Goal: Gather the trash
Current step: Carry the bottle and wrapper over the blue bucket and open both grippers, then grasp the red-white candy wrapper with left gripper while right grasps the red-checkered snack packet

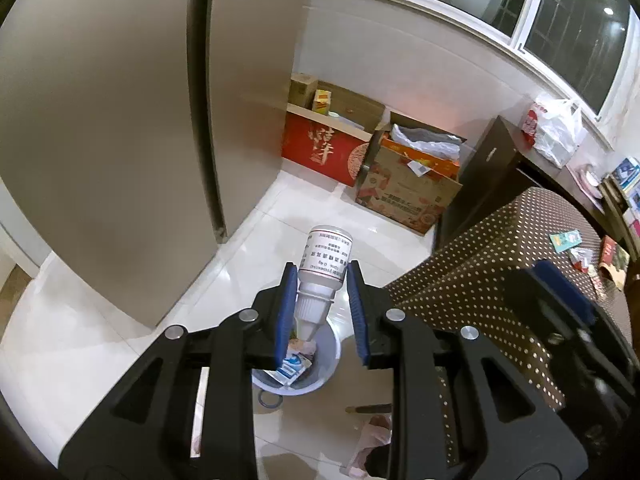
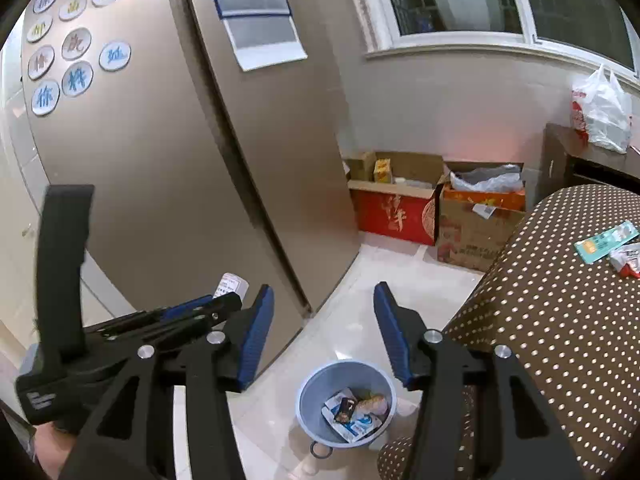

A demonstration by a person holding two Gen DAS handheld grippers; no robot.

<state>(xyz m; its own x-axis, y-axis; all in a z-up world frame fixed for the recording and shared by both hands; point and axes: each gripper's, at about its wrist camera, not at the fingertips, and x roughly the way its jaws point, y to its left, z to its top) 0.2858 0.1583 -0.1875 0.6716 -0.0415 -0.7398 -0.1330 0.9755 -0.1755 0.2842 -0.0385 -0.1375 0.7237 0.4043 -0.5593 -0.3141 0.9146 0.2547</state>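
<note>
A white medicine bottle (image 1: 326,256) hangs cap-down over a light blue bin (image 1: 333,346), and the blue pads of my left gripper (image 1: 322,267) press on both its sides. The bin (image 2: 308,384) stands on the white floor tiles with cartons and wrappers in it. My right gripper (image 2: 324,290) is open above the bin with nothing between its fingers. In the right wrist view the left gripper (image 2: 228,300) shows at the left with the bottle (image 2: 231,283) at its tips. A teal packet (image 2: 604,242) and a red-white wrapper (image 2: 628,260) lie on the table.
The table with a brown dotted cloth (image 2: 560,320) stands right beside the bin. A tall brown cabinet (image 1: 120,140) fills the left. Cardboard boxes (image 1: 404,188) line the far wall under the window. A white plastic bag (image 1: 556,132) sits on a dark cabinet. A blue ring (image 2: 320,450) lies on the floor.
</note>
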